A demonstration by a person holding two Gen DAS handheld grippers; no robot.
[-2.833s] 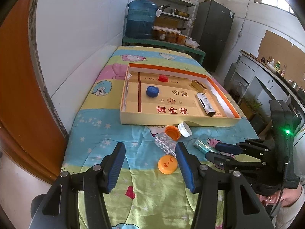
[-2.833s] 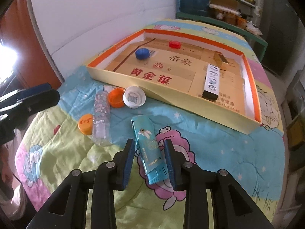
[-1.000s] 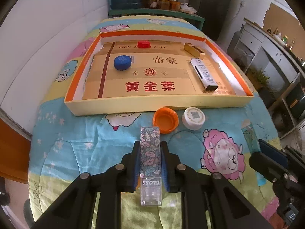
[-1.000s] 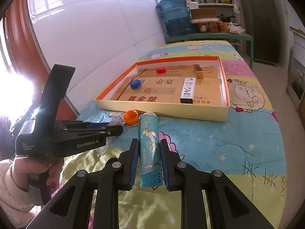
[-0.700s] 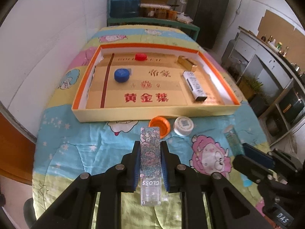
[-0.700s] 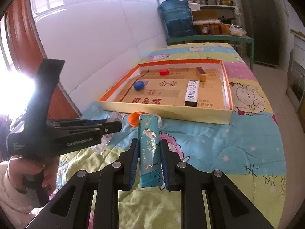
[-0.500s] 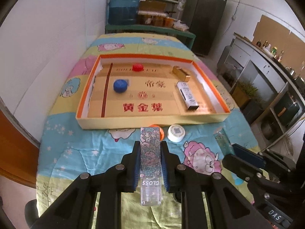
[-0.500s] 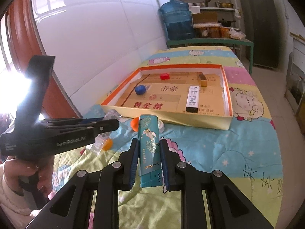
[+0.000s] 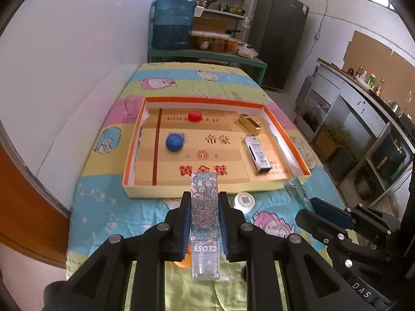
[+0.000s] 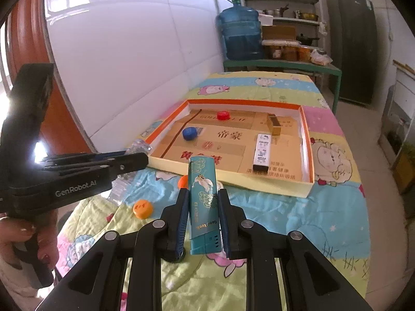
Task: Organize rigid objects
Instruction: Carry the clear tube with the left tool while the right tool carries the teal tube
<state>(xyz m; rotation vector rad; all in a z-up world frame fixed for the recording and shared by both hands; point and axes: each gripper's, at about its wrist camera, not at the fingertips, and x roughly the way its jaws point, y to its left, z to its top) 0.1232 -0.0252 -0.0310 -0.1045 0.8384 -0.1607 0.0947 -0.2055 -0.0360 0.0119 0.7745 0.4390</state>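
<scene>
My left gripper (image 9: pixel 204 202) is shut on a clear floral box marked GLOSS (image 9: pixel 205 215), held above the quilt short of the tray's near wall. My right gripper (image 10: pixel 201 199) is shut on a teal box with a white flower (image 10: pixel 203 202), also held in the air. The shallow orange-rimmed cardboard tray (image 9: pixel 282 129) holds a blue cap (image 9: pixel 174 142), a red cap (image 9: pixel 195 116), a gold box (image 9: pixel 250 124) and a white and black box (image 9: pixel 258 154). The tray shows in the right wrist view (image 10: pixel 307 142) too.
A white cap (image 9: pixel 244 200) lies on the quilt before the tray. An orange cap (image 10: pixel 142 208) and another orange cap (image 10: pixel 182 181) lie near a clear plastic bottle (image 10: pixel 122 184). White wall on the left, shelves and a water jug (image 9: pixel 172 23) behind.
Both grippers, each holding its box, have risen and drawn back from the tray. The caps on the quilt have not moved.
</scene>
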